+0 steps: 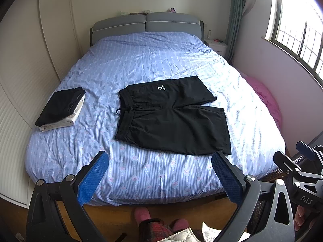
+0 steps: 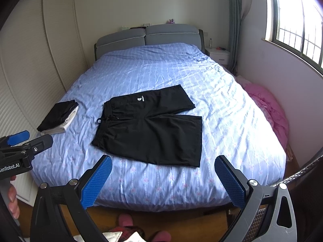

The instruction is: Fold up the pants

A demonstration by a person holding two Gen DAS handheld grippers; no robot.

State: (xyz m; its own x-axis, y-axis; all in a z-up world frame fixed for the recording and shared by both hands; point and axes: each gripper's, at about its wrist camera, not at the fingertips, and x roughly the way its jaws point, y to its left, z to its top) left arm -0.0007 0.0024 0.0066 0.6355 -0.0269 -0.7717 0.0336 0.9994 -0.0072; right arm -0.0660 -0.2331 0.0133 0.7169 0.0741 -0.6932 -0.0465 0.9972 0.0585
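Observation:
A pair of black shorts [image 1: 173, 117] lies spread flat on the blue striped bedsheet [image 1: 141, 64], waistband to the left, both legs pointing right, a small white logo on the far leg. It also shows in the right wrist view [image 2: 153, 129]. My left gripper [image 1: 160, 159] is open and empty, held above the bed's near edge, short of the shorts. My right gripper [image 2: 163, 161] is open and empty, also above the near edge. The right gripper shows at the right of the left wrist view [image 1: 302, 161]; the left gripper shows at the left of the right wrist view [image 2: 24, 141].
A stack of folded black and white clothes [image 1: 60, 109] sits at the bed's left side. A pink blanket [image 1: 266, 100] lies between bed and right wall. A white nightstand [image 1: 218, 46] stands by the grey headboard [image 1: 145, 26]. Wardrobe doors line the left. Pink slippers [image 1: 141, 215] stand on the wooden floor.

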